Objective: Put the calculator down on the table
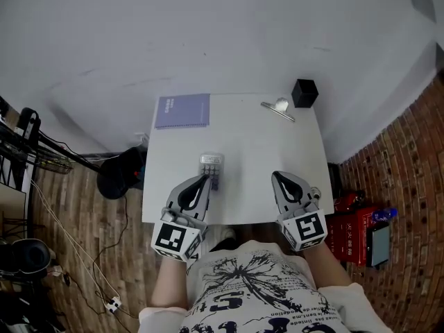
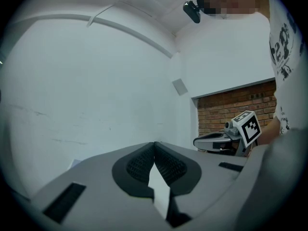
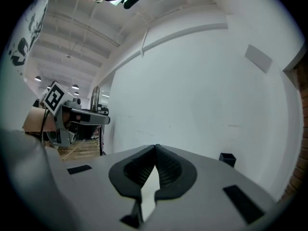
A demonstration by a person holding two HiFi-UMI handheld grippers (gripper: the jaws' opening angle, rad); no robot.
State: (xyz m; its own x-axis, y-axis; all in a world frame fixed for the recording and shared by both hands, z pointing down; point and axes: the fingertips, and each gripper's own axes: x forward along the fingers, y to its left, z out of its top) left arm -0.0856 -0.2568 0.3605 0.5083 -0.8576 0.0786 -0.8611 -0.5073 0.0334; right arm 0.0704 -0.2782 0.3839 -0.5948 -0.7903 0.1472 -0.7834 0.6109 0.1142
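Flat grey keyed calculator (image 1: 211, 166) on smooth white rectangular table (image 1: 251, 157).

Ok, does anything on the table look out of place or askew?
Nothing stands out. The calculator lies flat on the table ahead of the shut left claw; notebook and black box sit at the far edge.

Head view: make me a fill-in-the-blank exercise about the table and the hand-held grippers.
1. The calculator lies flat on the ____ table.
2. The black box stands at the table's far ____ corner.
3. The right hand-held gripper has its jaws ____, with nothing between them.

Missing words: white; right; shut.
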